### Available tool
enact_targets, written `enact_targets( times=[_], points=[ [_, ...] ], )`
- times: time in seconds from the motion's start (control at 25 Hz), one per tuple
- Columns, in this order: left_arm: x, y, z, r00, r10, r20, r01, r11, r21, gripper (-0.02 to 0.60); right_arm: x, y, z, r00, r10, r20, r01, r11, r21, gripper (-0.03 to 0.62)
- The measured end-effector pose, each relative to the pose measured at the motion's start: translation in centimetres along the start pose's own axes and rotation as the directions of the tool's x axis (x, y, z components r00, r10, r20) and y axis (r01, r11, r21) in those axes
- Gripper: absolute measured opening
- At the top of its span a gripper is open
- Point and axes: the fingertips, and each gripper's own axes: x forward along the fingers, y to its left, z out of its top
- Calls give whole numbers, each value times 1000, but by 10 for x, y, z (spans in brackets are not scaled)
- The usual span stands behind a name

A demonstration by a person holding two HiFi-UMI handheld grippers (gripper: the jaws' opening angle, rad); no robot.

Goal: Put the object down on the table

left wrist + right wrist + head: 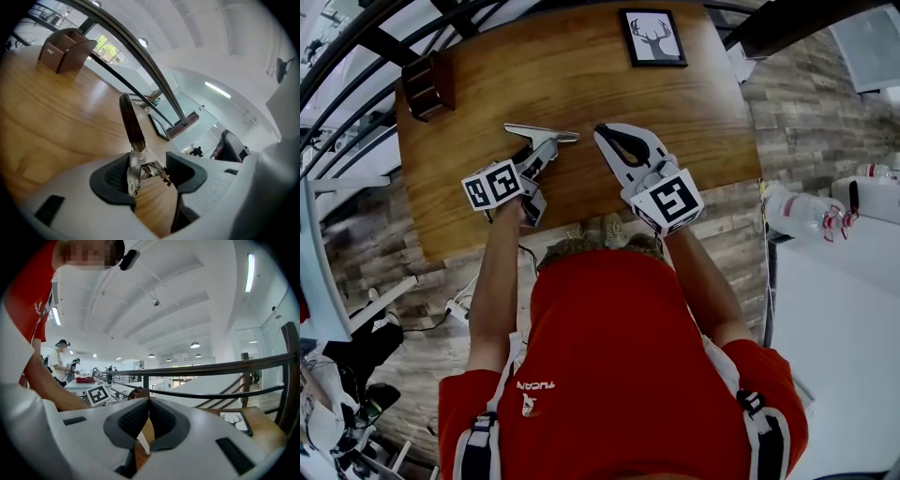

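At left claw (150, 172), only its own view shows pads pinching dark-handled tool (132, 126).

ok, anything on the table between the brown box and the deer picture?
Nothing. In the head view, the stretch of table between the brown box and the deer picture is bare wood.

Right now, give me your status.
Left gripper shut on wooden-handled tool over table. Right gripper shut, empty. Brown box, picture frame well clear.

Dark-handled tool (132, 124) (metal end inward) in left gripper (150, 174), wooden table (56, 117) beneath.
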Motion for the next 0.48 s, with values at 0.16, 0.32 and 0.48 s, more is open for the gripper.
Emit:
enact_targets(
  times=[0.16, 0.32, 0.48],
  points=[
    [1, 10, -1, 999, 44, -1, -44, 998, -43, 259, -5, -2, -1, 1000, -5, -5, 5, 1000, -2, 25],
    [2, 13, -3, 996, 93, -13, -93, 996, -2, 279, -7, -4, -1, 1000, -4, -13, 4, 1000, -4, 25],
    [2, 17, -5, 989, 145, -11, -145, 989, 33, 322, -9, -2, -3, 1000, 4, -21, -4, 1000, -6, 25]
  ],
)
